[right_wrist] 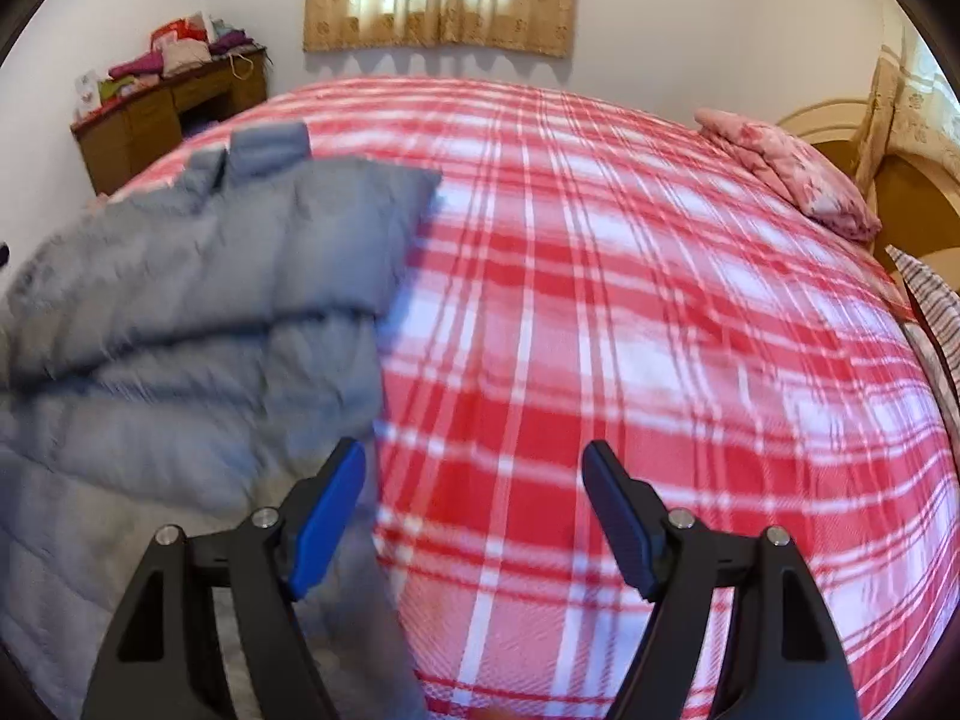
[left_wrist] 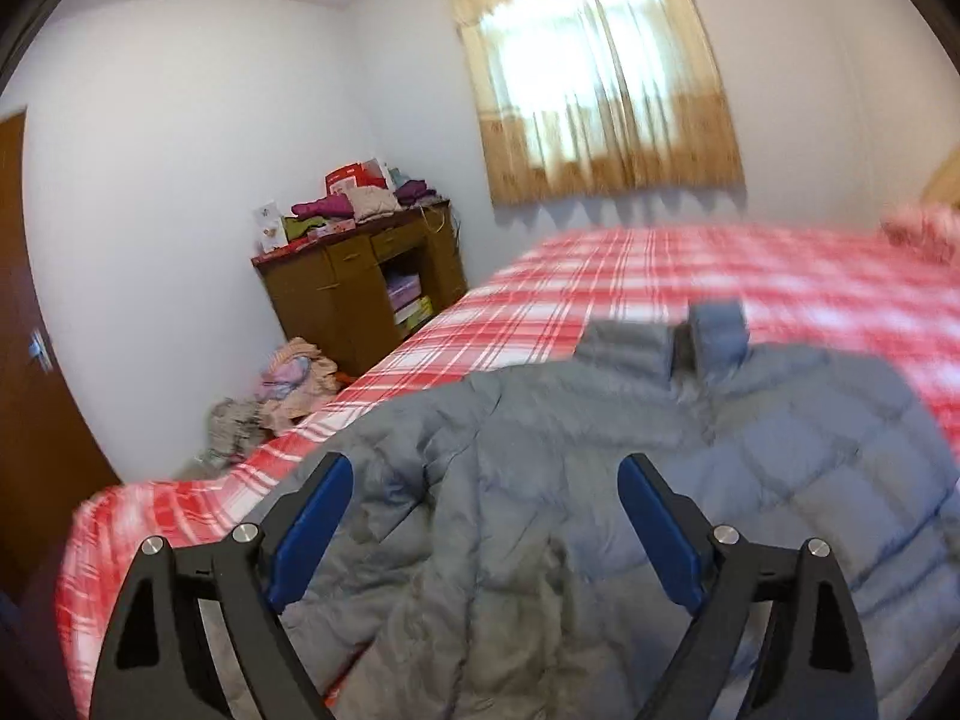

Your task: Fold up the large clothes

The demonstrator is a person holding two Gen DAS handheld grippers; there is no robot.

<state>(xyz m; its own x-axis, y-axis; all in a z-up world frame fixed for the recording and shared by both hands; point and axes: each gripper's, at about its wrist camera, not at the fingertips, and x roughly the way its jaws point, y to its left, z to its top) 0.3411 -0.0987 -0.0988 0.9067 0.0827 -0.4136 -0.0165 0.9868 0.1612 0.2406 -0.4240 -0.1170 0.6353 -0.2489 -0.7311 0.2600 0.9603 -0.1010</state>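
Note:
A grey quilted puffer jacket (left_wrist: 600,450) lies spread on a bed with a red and white plaid cover (left_wrist: 660,276). My left gripper (left_wrist: 486,480) is open and empty, with its blue pads above the jacket's near part. In the right wrist view the jacket (right_wrist: 198,300) covers the left side of the bed (right_wrist: 630,300), with a sleeve folded across its top. My right gripper (right_wrist: 474,468) is open and empty over the plaid cover, just right of the jacket's edge.
A brown wooden cabinet (left_wrist: 360,288) stacked with clothes stands in the far corner. A pile of clothes (left_wrist: 282,390) lies on the floor beside the bed. A pink pillow (right_wrist: 786,180) and a wooden headboard (right_wrist: 900,180) are at the right. A curtained window (left_wrist: 600,72) is behind.

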